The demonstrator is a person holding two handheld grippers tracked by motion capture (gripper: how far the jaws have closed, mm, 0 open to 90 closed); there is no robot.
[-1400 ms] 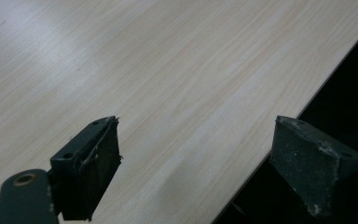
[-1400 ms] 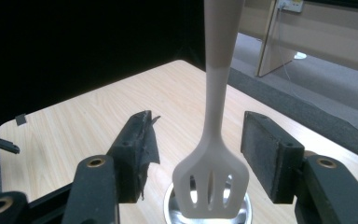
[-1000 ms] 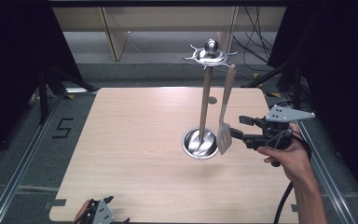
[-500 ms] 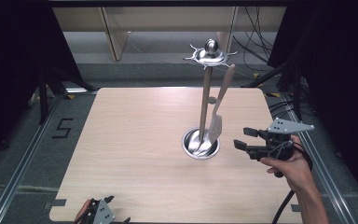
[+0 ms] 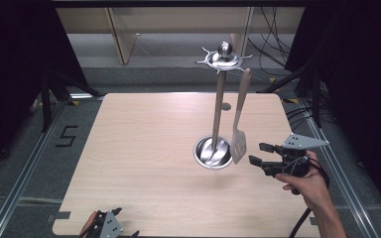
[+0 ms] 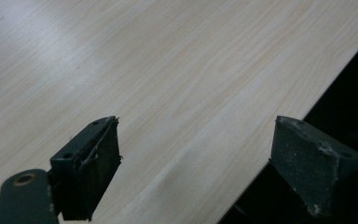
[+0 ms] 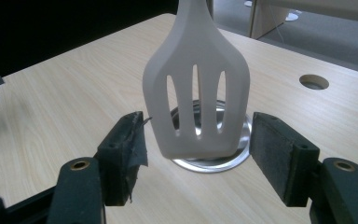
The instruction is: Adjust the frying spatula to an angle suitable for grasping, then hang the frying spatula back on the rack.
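The table (image 5: 144, 163) is unchanged vs 1 s ago, and the rack (image 5: 219, 99) stands in the same spot, its round base just left of the right tongs (image 5: 256, 153) in the high view. The spatula (image 5: 239, 119) then sat between the right tongs' jaws; now it hangs free from the rack's top ring, blade low beside the base, just beyond the jaw tips. The right tongs have dropped lower and pulled back toward the person. Their jaws have just been opening, now wide apart, gripping nothing. The left tongs (image 5: 104, 229) at the table's near edge haven't moved.

The right gripper view shows the slotted spatula blade (image 7: 198, 93) up close, hanging between and just ahead of the two pads w/o touching either, w/ the rack base (image 7: 214, 158) behind it. The left gripper view shows the left tongs (image 6: 196, 172) wide open, empty, over bare table (image 6: 168, 70) at its edge.
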